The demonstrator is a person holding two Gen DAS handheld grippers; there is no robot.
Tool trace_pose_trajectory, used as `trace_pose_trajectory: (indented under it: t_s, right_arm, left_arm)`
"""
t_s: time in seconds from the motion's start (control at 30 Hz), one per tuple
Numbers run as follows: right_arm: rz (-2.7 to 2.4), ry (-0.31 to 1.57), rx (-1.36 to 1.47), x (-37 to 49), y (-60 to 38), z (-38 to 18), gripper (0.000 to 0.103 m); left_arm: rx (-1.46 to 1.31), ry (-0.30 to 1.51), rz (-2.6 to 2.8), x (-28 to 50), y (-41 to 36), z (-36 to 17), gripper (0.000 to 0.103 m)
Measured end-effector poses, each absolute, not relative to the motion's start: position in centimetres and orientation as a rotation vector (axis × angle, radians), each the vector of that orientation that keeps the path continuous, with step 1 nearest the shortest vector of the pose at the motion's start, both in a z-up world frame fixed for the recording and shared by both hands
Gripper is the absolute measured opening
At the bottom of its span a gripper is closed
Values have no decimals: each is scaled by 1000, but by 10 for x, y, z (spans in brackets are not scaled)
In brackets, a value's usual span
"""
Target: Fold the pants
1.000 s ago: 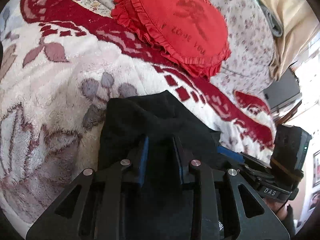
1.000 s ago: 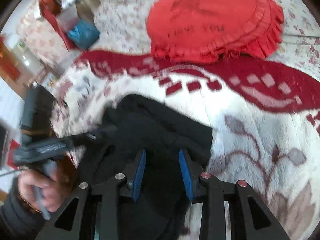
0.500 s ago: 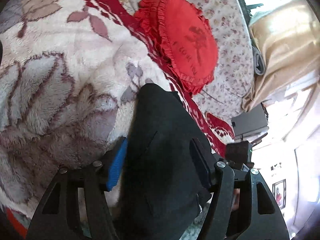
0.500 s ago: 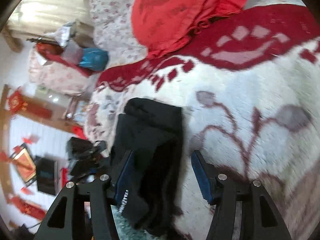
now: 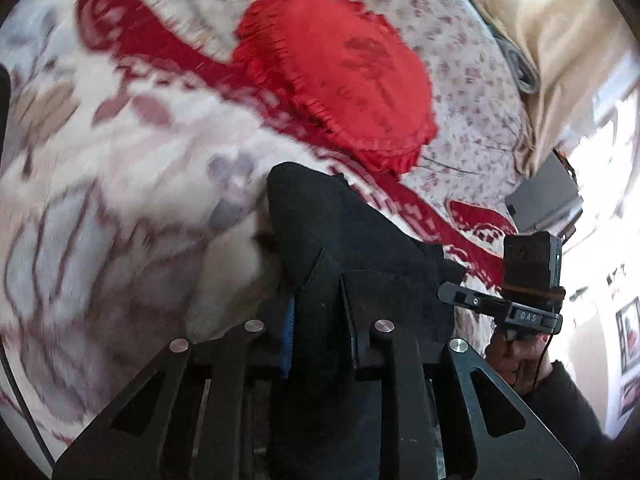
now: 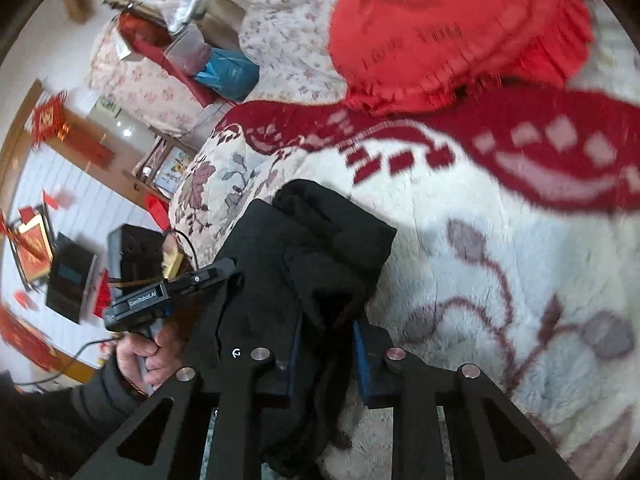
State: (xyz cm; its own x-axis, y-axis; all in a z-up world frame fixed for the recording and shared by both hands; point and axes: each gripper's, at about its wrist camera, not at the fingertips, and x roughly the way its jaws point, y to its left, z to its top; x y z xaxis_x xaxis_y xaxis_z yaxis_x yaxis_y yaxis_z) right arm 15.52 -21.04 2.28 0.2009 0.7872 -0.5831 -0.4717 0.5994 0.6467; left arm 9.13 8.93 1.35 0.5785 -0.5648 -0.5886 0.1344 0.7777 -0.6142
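The black pants [image 5: 344,232] lie folded in a bundle on a fluffy white and red blanket [image 5: 120,208]. My left gripper [image 5: 320,320] is shut on the near edge of the bundle, with black cloth between its blue pads. In the right wrist view the pants [image 6: 316,248] show as a thick stack. My right gripper [image 6: 328,356] is shut on its near right edge. The right gripper shows in the left wrist view [image 5: 480,300], and the left gripper shows in the right wrist view [image 6: 192,280].
A red frilled heart cushion [image 5: 340,76] lies on the floral bedspread [image 5: 472,120] just beyond the pants; it also shows in the right wrist view [image 6: 452,28]. The bed edge drops off to the left in the right wrist view, with furniture and bags [image 6: 224,72] beyond.
Half a second ago both grippers were wide open around the bundle. Now both have closed on the pants' near edge, and the views have swung.
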Motion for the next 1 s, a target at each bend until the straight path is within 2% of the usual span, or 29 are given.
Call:
trace_pose_trajectory:
  t_s: [0.17,0.23,0.33,0.53,0.63,0.73,0.83,1.0]
  right_arm:
    - [859,962,433,177,-238,40,20]
    - [796,985,473,191,-248,34,24]
    - [656,1103,483,204,-250,17,31]
    - [578,855,441,162,-259,62,31]
    - [691,800,329,131,-235,85,31]
    - [707,862,111,113,-199,83,31]
    - [596,1088,36,129,-185,37,32]
    - [576,1052,76,129,-191,36,34]
  left_arm:
    - [-562,853,-490,129,76,27,18]
    - [-540,908,-463,153,66,17,20]
    - [-565,944,-403,159,68,3,29]
    - [-480,818,-337,116,72,26,29]
    - [-400,750,-397,86,52,48,30]
    - [-304,808,-407,74,26,39,30]
    - [-235,887,-337,82,13,9,29]
    - [-95,821,-259,73,-5,5,30]
